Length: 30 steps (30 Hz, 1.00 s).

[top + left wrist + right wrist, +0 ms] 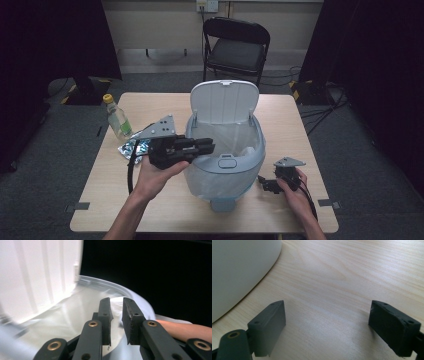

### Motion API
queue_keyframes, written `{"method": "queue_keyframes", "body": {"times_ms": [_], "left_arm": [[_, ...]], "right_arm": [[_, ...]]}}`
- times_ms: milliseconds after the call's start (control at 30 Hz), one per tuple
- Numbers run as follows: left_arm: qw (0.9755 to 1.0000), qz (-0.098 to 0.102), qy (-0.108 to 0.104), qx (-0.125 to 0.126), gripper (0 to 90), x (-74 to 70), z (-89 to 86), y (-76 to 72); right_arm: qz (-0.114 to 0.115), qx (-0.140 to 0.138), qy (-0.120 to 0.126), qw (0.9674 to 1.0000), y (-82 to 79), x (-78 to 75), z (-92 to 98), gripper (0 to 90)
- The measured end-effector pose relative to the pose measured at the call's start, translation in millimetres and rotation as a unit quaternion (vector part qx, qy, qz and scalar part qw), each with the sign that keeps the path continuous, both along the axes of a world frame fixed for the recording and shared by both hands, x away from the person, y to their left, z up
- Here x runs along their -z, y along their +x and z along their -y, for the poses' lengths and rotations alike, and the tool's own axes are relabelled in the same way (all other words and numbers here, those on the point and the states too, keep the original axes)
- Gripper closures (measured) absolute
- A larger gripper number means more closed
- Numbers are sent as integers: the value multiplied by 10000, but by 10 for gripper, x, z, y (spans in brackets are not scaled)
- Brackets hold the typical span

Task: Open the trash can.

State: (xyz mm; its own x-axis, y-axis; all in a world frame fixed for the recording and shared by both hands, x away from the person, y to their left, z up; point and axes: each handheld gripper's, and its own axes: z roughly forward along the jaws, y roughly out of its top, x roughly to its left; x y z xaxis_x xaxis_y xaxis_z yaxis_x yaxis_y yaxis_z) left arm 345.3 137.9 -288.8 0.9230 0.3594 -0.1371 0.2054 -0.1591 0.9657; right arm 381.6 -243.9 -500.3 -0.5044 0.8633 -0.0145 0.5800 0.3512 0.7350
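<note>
The left gripper (207, 146) hung over the open bin (226, 150), jaws narrowly parted and empty; letting go well inside the rim served best, while the right gripper (267, 185) rested wide beside the bin.

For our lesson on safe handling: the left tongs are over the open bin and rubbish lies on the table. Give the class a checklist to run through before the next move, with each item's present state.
1. Bin lid stands up, clear of the opening: ok.
2. Liner bag lines the bin: ok.
3. Left tongs empty, jaws a little apart over the bag, nothing between them: ok.
4. Right tongs open, resting low on the table beside the bin, nothing between them: ok.
5. Next things within reach: foil wrapper and bottle lie left of the bin: ok.
6. Whether the last item landed fully inside the bag: cannot tell.
</note>
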Motion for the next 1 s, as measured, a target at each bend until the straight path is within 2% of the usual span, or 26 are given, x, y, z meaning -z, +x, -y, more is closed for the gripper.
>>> {"method": "queue_keyframes", "body": {"times_ms": [33,100,200,233,267,300,333,400,433,500,567,600,667,700,733,767,800,833,867,933,1000], "left_arm": [[9998,60,-36,-160,750,17,-109,15],[9998,89,-73,-186,739,33,-171,28],[9990,-31,-286,-332,739,105,-353,70],[9985,-127,-406,-352,737,139,-428,91],[9982,-151,-421,-390,732,158,-470,100],[9981,-152,-354,-478,726,180,-520,108],[9972,-206,-375,-606,694,230,-623,132],[9966,-198,-399,-693,683,259,-672,145],[9953,-240,-321,-881,651,316,-771,186],[9939,-252,-164,-1058,611,370,-873,228],[9932,-302,-113,-1121,545,405,-928,251],[9925,-383,-71,-1158,545,448,-994,281],[9889,-421,159,-1419,496,550,-1126,342],[9867,-524,155,-1533,480,615,-1203,381],[9833,-642,101,-1700,477,683,-1278,418],[9773,-678,314,-1985,474,739,-1335,442],[9725,-769,504,-2139,459,816,-1397,483],[9735,-860,398,-2081,446,890,-1447,517],[9741,-880,381,-2050,446,948,-1478,542],[9679,-942,675,-2230,445,1112,-1540,617],[9626,-1120,932,-2283,438,1323,-1602,708]], "right_arm": [[-2,3,2,10000,0,0,0,131],[2,1,-3,10000,0,0,0,131],[-3,3,3,10000,-1,0,0,131],[-3,3,2,10000,0,0,0,131],[-3,3,2,10000,0,0,0,131],[-1,5,-2,10000,0,0,0,131],[7,3,-2,10000,2,1,-4,126],[-12,44,0,10000,0,0,-13,122],[-23,81,3,10000,1,0,-25,119],[-31,90,3,10000,0,-1,-25,119],[-29,91,2,10000,0,-1,-25,118],[-29,91,2,10000,0,-1,-25,118],[-27,100,13,9999,0,1,-28,119],[-25,101,12,9999,0,1,-28,118],[-27,101,14,9999,0,1,-28,119],[-25,99,13,9999,1,1,-28,119],[-25,99,13,9999,0,1,-28,119],[-23,97,10,9999,0,1,-28,119],[-23,97,10,9999,0,1,-28,119],[-24,98,11,9999,0,1,-28,119],[-27,100,14,9999,0,1,-28,119]]}}
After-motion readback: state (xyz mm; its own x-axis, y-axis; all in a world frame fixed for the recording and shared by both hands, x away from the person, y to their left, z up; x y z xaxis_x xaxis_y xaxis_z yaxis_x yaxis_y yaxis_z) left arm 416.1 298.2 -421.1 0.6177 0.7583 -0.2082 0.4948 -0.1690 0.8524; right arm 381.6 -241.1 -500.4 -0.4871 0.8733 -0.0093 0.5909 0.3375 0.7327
